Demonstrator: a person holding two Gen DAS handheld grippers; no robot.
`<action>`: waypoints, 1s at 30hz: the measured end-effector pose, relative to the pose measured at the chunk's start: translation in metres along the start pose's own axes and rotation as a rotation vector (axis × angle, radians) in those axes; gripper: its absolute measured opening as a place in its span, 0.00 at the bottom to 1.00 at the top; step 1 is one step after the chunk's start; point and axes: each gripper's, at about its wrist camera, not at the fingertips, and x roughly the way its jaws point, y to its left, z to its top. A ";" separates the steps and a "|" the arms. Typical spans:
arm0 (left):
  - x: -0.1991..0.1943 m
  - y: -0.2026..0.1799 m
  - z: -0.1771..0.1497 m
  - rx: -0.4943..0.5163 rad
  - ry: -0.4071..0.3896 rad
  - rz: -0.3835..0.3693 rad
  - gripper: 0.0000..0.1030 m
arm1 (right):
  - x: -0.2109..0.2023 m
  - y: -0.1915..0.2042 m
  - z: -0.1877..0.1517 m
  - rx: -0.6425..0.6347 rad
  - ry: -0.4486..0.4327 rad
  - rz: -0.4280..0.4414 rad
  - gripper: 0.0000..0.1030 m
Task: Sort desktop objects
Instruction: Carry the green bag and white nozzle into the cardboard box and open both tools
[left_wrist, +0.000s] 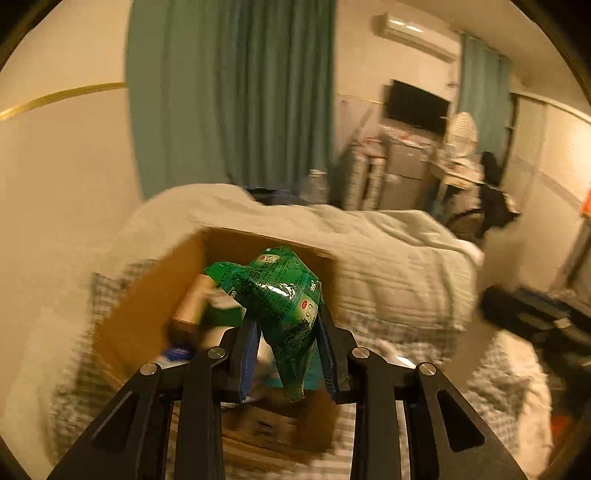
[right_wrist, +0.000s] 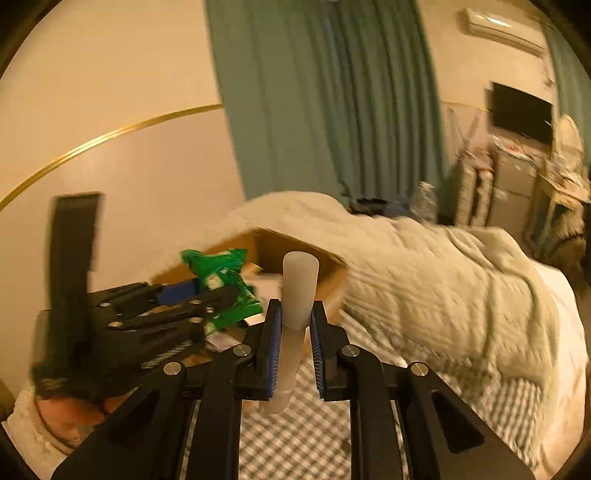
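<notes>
My left gripper (left_wrist: 286, 317) is shut on a crumpled green foil packet (left_wrist: 277, 295) and holds it above an open cardboard box (left_wrist: 147, 306) with several items inside. My right gripper (right_wrist: 293, 310) is shut on a pale white tube (right_wrist: 297, 291) that stands upright between the fingers. In the right wrist view the left gripper (right_wrist: 207, 295) with the green packet (right_wrist: 221, 280) is to the left, over the same cardboard box (right_wrist: 332, 280). The box sits on a bed.
A cream quilt (left_wrist: 388, 258) is bunched behind and right of the box on a checked sheet (right_wrist: 295, 435). Green curtain (left_wrist: 240, 92) and wall stand behind. A dark bag (left_wrist: 546, 325) lies at the right. Shelves and a TV (left_wrist: 417, 107) are far back.
</notes>
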 end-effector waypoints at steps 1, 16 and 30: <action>0.006 0.009 0.002 -0.009 0.004 0.012 0.29 | 0.001 0.008 0.004 -0.008 -0.003 0.016 0.14; 0.056 0.069 -0.006 -0.067 0.005 0.116 0.96 | 0.137 0.021 0.021 0.088 0.126 0.115 0.62; 0.008 -0.013 -0.004 0.031 -0.026 0.027 0.96 | 0.049 -0.045 -0.001 0.063 0.021 -0.115 0.62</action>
